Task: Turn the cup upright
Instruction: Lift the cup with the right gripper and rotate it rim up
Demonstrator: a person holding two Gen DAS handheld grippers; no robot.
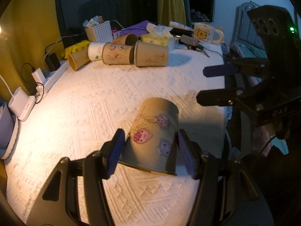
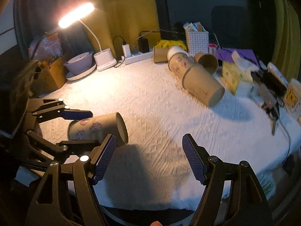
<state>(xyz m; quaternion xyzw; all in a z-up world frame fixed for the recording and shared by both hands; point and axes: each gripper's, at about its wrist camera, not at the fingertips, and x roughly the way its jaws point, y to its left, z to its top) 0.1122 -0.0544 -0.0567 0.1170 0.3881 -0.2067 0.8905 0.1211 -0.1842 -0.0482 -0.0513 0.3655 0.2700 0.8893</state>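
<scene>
**Left gripper clamps the tipped cup; right waits open beside it**

The left gripper [image 1: 150,150] grasps the paper cup [image 1: 156,131] across its body near the wide rim, pads pressed on opposite sides, probably so a wrist roll can carry the mouth upward. The cup is tilted, closed base toward the table's middle, apparently lifted just off the white cloth [image 1: 94,98]. The right gripper [image 2: 148,158] is released, its fingers wide apart over bare cloth and holding nothing. Open cloth stretches ahead of the cup, so there is room to set it down. The table's near edge lies close behind both grippers, while the fallen cups [image 1: 135,53] lie well apart at the far side
</scene>
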